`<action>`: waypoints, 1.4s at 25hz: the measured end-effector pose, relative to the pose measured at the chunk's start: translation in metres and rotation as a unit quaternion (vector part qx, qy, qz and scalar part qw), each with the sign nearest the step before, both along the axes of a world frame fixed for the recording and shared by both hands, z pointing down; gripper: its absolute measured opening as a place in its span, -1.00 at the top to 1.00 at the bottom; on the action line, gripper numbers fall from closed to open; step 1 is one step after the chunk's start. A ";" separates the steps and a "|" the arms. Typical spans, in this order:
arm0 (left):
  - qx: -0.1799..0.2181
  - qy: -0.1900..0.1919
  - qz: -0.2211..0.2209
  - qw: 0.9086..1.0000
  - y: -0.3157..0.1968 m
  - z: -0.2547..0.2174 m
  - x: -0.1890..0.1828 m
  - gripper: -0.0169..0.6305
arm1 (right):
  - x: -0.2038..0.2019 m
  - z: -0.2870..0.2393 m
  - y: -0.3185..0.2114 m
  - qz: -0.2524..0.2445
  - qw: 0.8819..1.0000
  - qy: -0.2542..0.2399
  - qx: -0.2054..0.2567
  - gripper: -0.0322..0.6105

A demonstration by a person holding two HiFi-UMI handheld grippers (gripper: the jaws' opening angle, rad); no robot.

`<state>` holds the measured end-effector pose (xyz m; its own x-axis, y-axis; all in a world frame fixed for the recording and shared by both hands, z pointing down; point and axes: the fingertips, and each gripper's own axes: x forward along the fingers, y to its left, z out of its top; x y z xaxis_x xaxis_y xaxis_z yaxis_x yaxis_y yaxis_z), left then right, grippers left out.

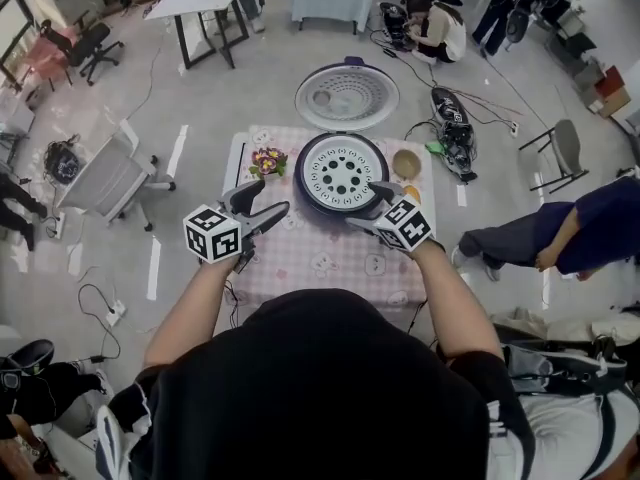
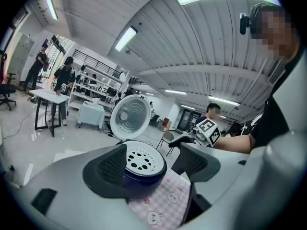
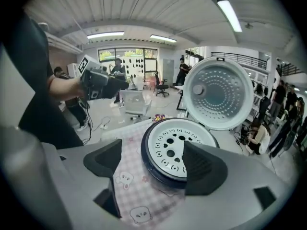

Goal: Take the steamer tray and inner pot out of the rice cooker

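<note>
A dark blue rice cooker (image 1: 303, 181) stands at the far side of a small table with its round lid (image 1: 347, 96) swung open behind it. In its mouth rests a white steamer tray (image 1: 340, 171) with several holes; it hides the inner pot. My left gripper (image 1: 262, 208) hovers open just left of the cooker, nothing between its fingers. In the left gripper view the cooker (image 2: 144, 180) and tray (image 2: 139, 158) lie ahead of the left gripper (image 2: 153, 164). My right gripper (image 1: 372, 208) is open at the cooker's front right, and the tray (image 3: 172, 145) lies close ahead of it (image 3: 152, 162).
A pink checked cloth (image 1: 330, 258) covers the table. A small flower bunch (image 1: 267, 160) sits left of the cooker and a tan bowl (image 1: 406, 163) right of it. An office chair (image 1: 110, 178) stands at the left; a seated person (image 1: 560, 233) is at the right.
</note>
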<state>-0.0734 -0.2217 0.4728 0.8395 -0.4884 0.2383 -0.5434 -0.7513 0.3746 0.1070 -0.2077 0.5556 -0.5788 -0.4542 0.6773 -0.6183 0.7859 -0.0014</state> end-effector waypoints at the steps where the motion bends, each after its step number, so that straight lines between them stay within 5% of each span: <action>1: -0.002 0.001 -0.003 1.000 0.000 0.002 0.001 -0.17 | -0.001 0.008 0.000 -0.017 1.000 0.015 -0.006 -0.39; 11: -0.029 0.004 -0.023 0.999 0.007 0.025 -0.015 -0.17 | -0.018 0.071 0.002 -0.152 0.976 0.150 -0.041 -0.26; 17: -0.041 0.000 -0.034 0.999 0.011 0.032 -0.017 -0.17 | -0.011 0.099 -0.002 -0.216 0.945 0.243 -0.028 -0.11; 22: -0.052 -0.011 -0.036 0.998 0.022 0.048 -0.013 -0.17 | -0.003 0.126 -0.001 -0.273 0.908 0.317 -0.007 0.00; 27: -0.053 -0.026 -0.037 0.998 0.025 0.058 -0.020 -0.17 | -0.013 0.137 -0.002 -0.303 0.889 0.344 -0.003 0.11; 35: -0.056 -0.021 -0.035 0.998 0.023 0.057 -0.008 -0.17 | -0.005 0.133 0.000 -0.321 0.881 0.347 -0.019 0.22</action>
